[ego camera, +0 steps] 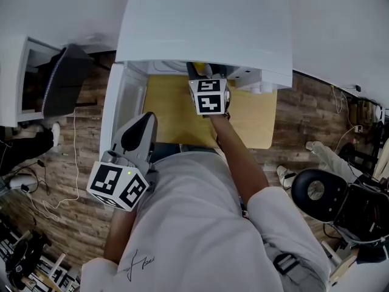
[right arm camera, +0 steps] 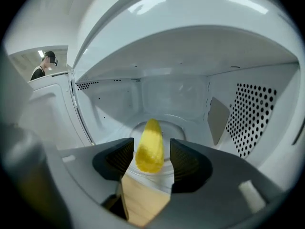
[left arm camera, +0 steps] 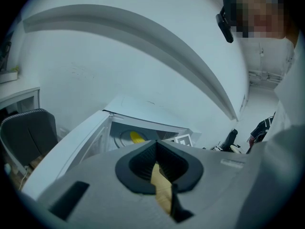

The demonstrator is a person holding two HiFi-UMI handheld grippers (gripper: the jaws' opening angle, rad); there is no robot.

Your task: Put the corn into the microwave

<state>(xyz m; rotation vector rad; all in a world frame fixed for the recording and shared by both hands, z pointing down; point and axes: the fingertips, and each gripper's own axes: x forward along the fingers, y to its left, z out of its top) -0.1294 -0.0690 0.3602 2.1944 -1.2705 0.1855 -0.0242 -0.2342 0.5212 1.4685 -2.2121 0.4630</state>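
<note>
Corn [right arm camera: 149, 147] lay lengthwise on the glass turntable [right arm camera: 177, 122] inside the open white microwave [right arm camera: 190, 51], narrow end toward the back wall. Right gripper [right arm camera: 151, 146] reached into the cavity with its fingers apart, one on either side of the cob's near end, a gap showing on both sides and no clamp on it. Left gripper [left arm camera: 157, 146] was held back by the person's torso, outside the microwave, fingers together at the tips with nothing between them. Microwave door [ego camera: 118, 111] stood swung open to the left. Perforated vent panel [right arm camera: 252, 113] sat on the right inner wall. The microwave rested on a wooden desk [ego camera: 252, 123].
</note>
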